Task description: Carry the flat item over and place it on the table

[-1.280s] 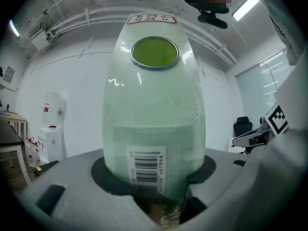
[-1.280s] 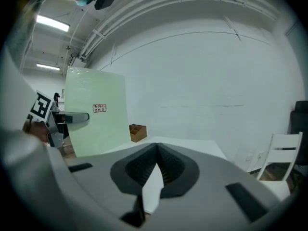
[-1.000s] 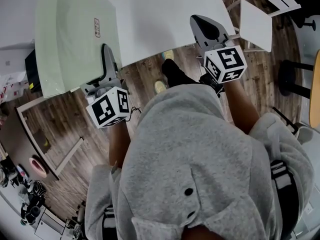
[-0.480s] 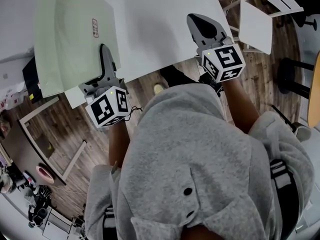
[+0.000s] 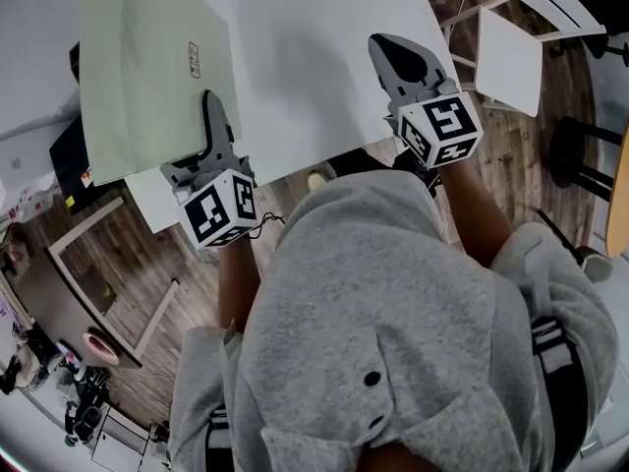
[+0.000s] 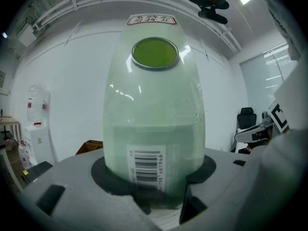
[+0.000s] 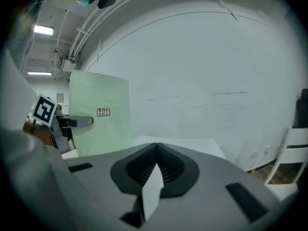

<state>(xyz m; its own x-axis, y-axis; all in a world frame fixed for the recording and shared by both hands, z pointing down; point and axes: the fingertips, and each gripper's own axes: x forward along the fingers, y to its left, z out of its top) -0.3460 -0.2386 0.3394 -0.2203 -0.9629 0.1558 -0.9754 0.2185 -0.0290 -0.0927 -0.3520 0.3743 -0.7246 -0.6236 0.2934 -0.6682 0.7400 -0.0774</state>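
Table (image 5: 314, 57) nearer; chair (image 5: 509, 62) beside (left gripper (image 5: 212, 116) clamps green sheet (image 5: 147, 77)).

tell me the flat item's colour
The flat item is pale green, shown best in the head view.

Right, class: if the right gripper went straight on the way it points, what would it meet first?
Probably the bare white table: the right gripper, fingers shut on a thin white piece, points at its top, nothing in between. The green flat item lies left of that line.
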